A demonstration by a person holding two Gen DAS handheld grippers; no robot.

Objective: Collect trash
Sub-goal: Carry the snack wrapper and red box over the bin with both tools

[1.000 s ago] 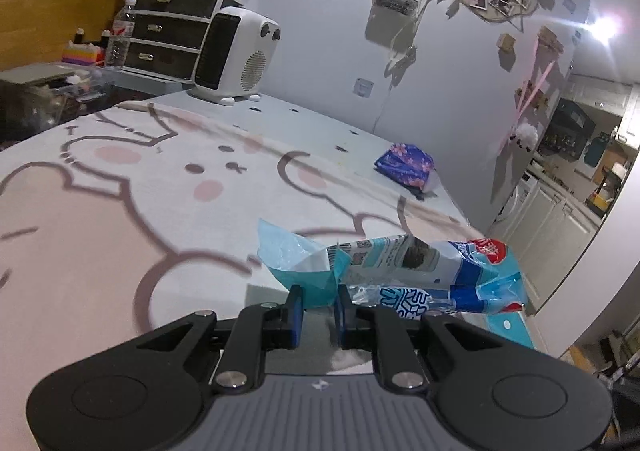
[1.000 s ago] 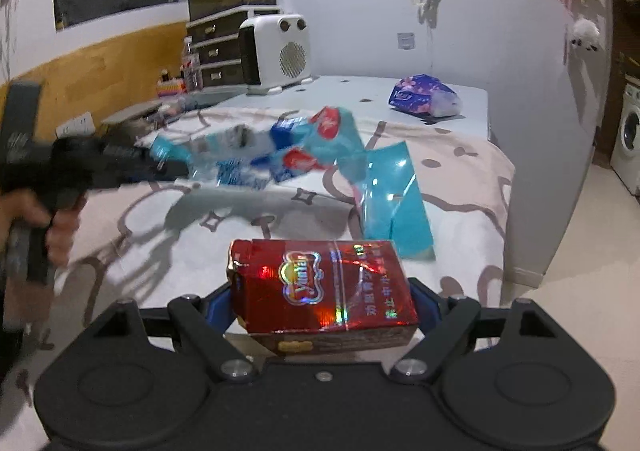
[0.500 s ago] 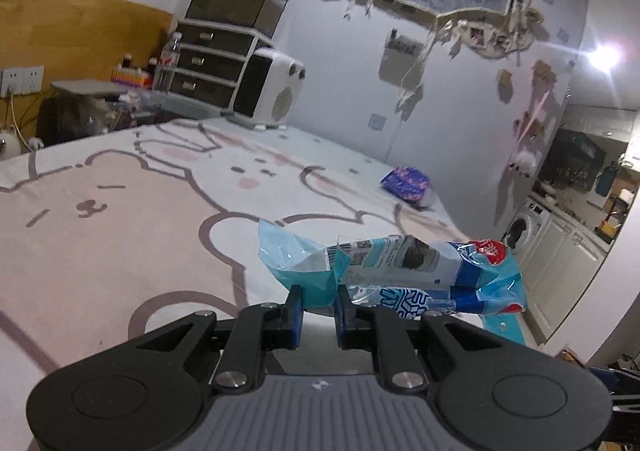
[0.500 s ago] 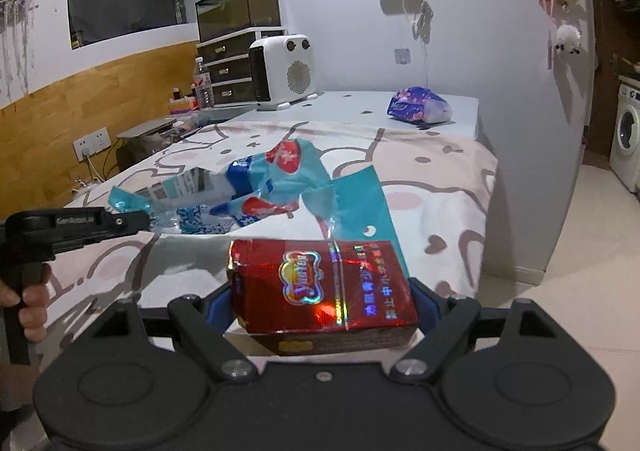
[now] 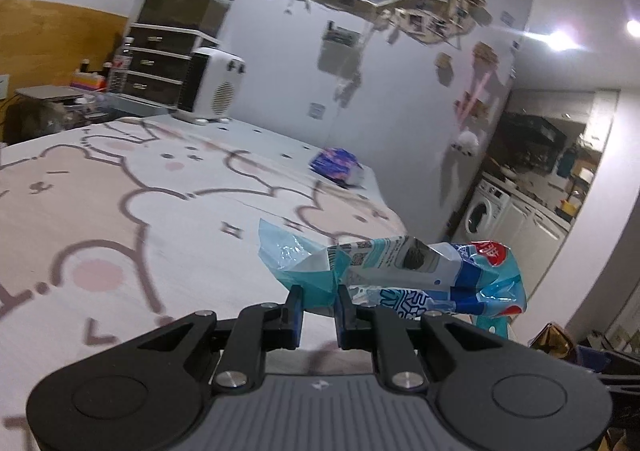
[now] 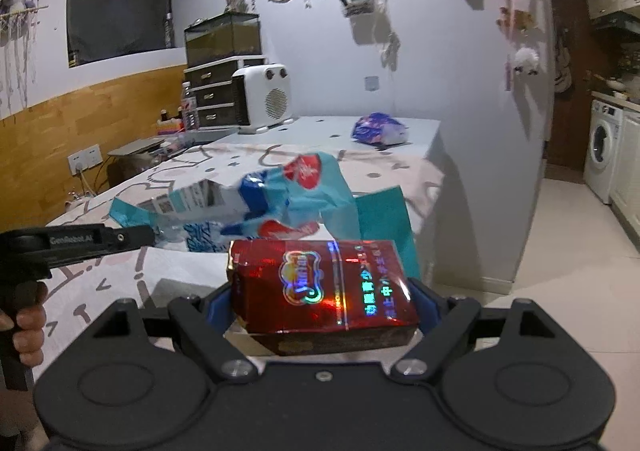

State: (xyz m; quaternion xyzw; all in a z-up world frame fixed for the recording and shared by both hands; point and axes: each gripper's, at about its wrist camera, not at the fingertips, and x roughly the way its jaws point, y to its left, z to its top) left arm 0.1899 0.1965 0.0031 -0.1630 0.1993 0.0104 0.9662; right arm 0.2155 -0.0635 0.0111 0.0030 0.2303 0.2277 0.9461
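Both pieces of trash are lifted off the bed [image 5: 120,235], likely for carrying to a bin not seen here. Left gripper [image 5: 318,305] is nearly closed, pinching the crinkly blue-white plastic wrapper [image 5: 400,271] by its torn end so the rest hangs free past the bed's right edge. Right gripper [image 6: 320,305] is spread wide, clamped on the sides of the glossy red box [image 6: 320,291], rigid, holographic print. A purple packet [image 6: 378,129] lies at the bed's far right corner.

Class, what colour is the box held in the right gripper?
The box is shiny red with a rainbow-foil logo, seen best in the right wrist view.
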